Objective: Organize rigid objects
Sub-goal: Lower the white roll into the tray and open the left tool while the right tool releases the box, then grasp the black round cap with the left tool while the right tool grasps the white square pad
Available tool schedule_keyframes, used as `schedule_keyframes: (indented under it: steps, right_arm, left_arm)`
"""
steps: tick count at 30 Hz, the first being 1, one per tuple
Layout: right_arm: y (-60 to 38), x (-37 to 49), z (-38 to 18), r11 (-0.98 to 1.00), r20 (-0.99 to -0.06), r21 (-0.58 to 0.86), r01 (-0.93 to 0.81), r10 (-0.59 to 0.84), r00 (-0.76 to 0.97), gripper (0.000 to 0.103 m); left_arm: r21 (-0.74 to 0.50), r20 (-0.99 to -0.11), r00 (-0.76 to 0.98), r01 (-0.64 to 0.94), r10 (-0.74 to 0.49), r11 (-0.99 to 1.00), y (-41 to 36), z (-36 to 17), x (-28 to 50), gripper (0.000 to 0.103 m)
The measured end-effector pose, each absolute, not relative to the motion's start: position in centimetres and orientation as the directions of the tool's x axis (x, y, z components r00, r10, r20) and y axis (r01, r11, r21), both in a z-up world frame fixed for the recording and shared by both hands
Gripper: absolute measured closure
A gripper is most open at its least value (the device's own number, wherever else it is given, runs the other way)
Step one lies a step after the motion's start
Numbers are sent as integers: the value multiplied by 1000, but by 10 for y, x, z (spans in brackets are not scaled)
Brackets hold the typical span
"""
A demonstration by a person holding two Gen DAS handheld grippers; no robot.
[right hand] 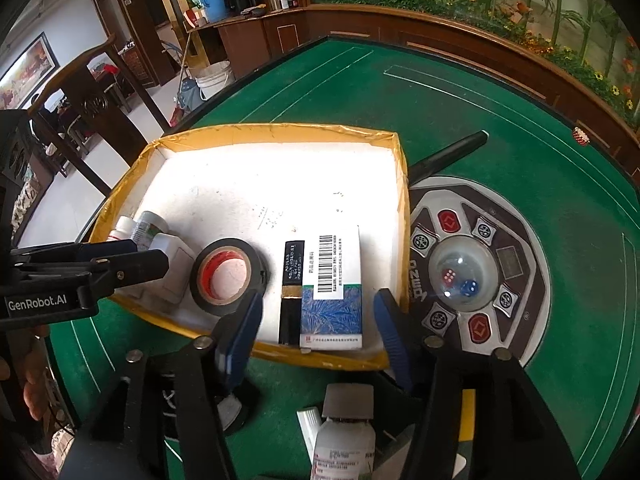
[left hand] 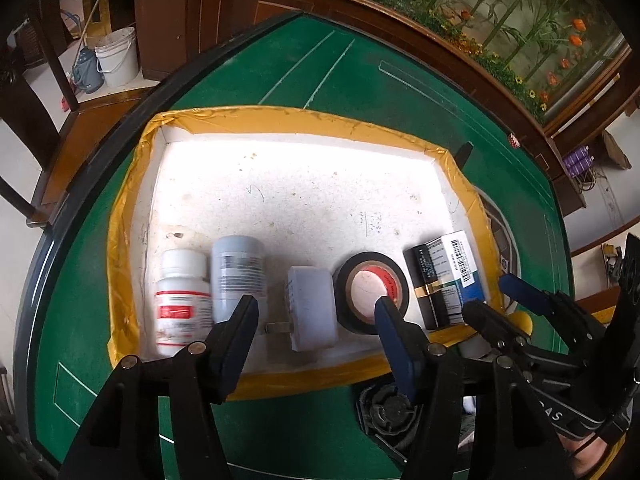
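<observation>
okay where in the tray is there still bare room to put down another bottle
The far half of the tray is bare, from the row of things up to the far wall. Crowded: the near edge, filled by the red-label bottle, grey bottle, white block, tape roll, black tube and box.

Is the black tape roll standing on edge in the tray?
No, the black tape roll lies flat on the tray floor, its hole facing up.

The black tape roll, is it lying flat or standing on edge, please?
Lying flat: the black tape roll rests in the tray, core hole facing up.
</observation>
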State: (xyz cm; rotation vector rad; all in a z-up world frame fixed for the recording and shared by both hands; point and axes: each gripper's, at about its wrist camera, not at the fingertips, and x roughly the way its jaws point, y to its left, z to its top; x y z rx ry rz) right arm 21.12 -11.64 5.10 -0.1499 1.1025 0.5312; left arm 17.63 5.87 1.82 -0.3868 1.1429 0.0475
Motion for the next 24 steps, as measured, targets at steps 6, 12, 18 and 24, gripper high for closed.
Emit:
schedule_keyframes:
  steps: [6,12,18,24]
  right_arm:
    - [-127,202,63,869,-866,155,-470,348,359,26]
    - [-138,193,71,876,-856,162,-455,354,377,19]
    - [-152,183,74,882,-856,164,-442,350,381,13]
    - [-187,163,83,894,-850,209,-397,367,377,6]
  left_arm:
    - [-275,-885,442,-245,-146,930,55,28,168,29]
    - [-273,-880,455,-250,-136,929,45,37,156,27]
    - [-267,-880,458,-253,-128,930,34,41,142,26]
    - [-249,-889,440,-222,-131,943,20,39,129,20]
